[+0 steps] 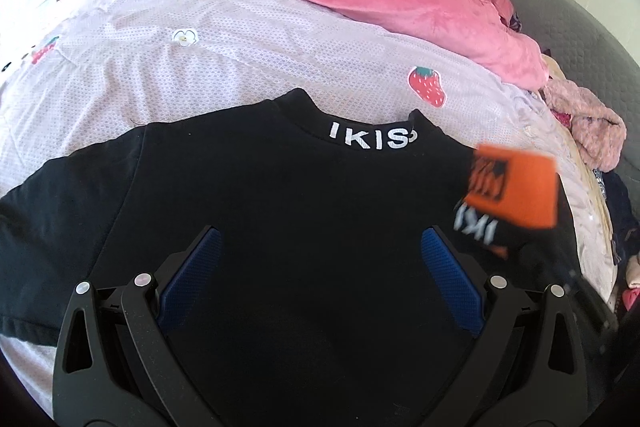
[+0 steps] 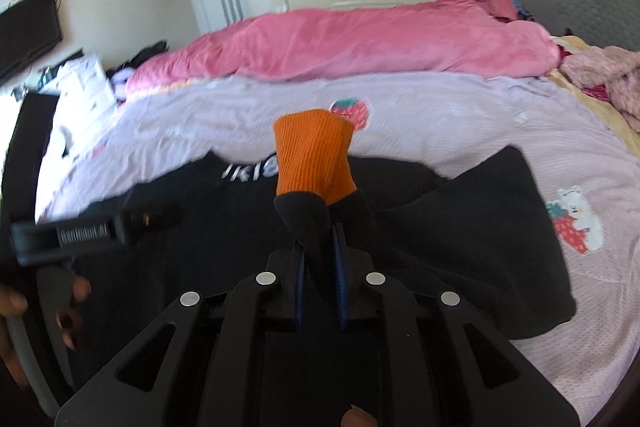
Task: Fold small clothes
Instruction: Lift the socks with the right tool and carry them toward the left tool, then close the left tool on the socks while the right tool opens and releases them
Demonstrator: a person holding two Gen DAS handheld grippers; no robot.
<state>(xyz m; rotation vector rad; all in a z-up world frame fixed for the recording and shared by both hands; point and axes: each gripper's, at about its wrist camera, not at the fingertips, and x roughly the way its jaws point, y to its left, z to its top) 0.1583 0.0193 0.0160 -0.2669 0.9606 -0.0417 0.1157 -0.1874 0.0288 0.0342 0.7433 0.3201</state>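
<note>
Your right hand-held gripper (image 2: pixel 320 251) is clamped on the orange-cuffed sleeve (image 2: pixel 314 157) of the black knit sweater (image 1: pixel 280 195) lying flat on the bed (image 1: pixel 200 75); your left hand-held gripper (image 1: pixel 320 267) hovers open-jawed over its middle, collar ahead.

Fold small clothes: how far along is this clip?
Done: the black shirt lies spread on the bed sheet. In hand: the right gripper pinches its orange-cuffed sleeve, lifted over the body. The left gripper hovers open. Left: all remaining folds.
</note>
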